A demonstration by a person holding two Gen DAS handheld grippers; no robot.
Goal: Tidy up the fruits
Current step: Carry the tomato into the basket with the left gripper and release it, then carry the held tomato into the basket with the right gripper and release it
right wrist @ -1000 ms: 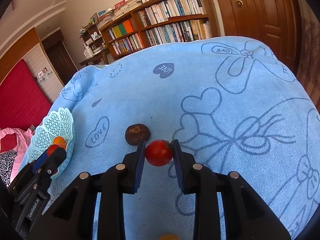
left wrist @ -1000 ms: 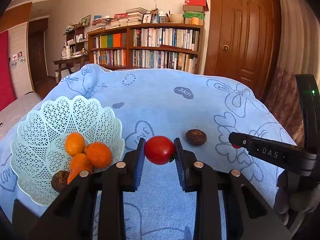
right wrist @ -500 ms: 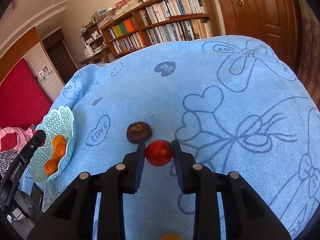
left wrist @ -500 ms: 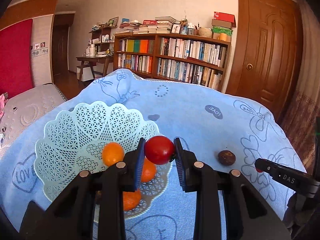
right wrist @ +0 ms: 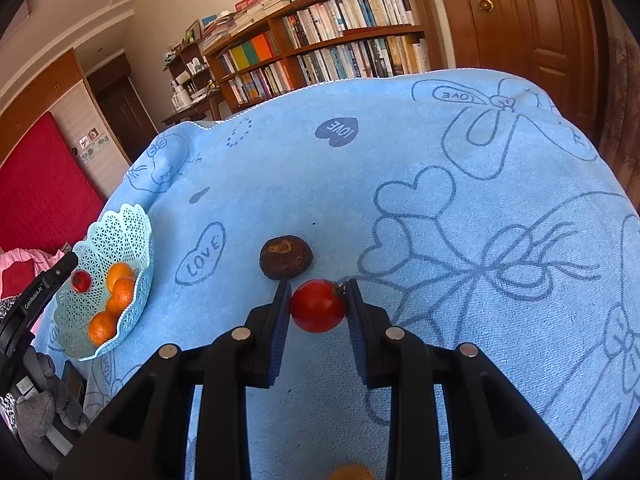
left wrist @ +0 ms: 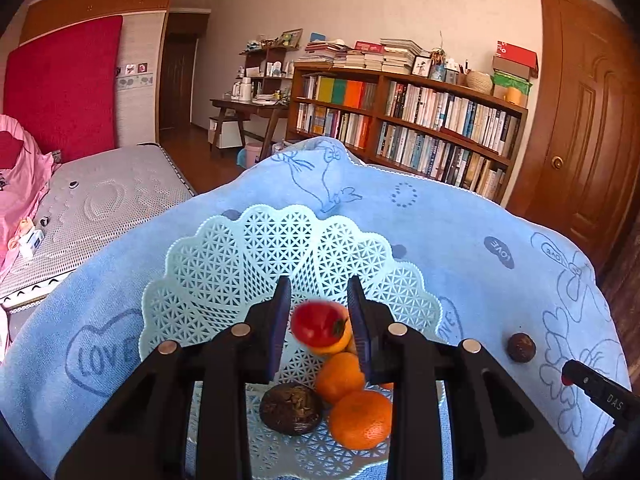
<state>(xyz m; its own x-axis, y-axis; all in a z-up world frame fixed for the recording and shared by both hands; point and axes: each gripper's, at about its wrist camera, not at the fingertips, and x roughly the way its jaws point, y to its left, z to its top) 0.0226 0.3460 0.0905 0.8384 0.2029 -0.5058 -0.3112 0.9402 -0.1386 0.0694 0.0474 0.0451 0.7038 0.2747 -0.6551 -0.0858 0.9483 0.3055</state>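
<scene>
Black plastic left gripper (left wrist: 320,320) w/ blue pads hangs over the pale-blue lattice basket (left wrist: 224,280); its jaws stand apart, wider than the blurred red tomato (left wrist: 318,324) seen between them, which touches neither pad and appears to be in mid-air above the fruit. Nearest in the basket: a dark wrinkled fruit (left wrist: 290,408) beside three oranges (left wrist: 360,420). Further right on the blue towel (left wrist: 460,216), a second dark fruit (left wrist: 521,347) lies well apart from the basket.

Right gripper (right wrist: 318,306) is clamped on another red tomato (right wrist: 319,305), both pads touching it, just above the towel. Just beyond its tips lies the same loose dark fruit. Far left, the basket w/ oranges sits near the towel's edge, the left gripper's tip over it. Bookshelf (right wrist: 320,40) & wooden door (right wrist: 520,20) at back.
</scene>
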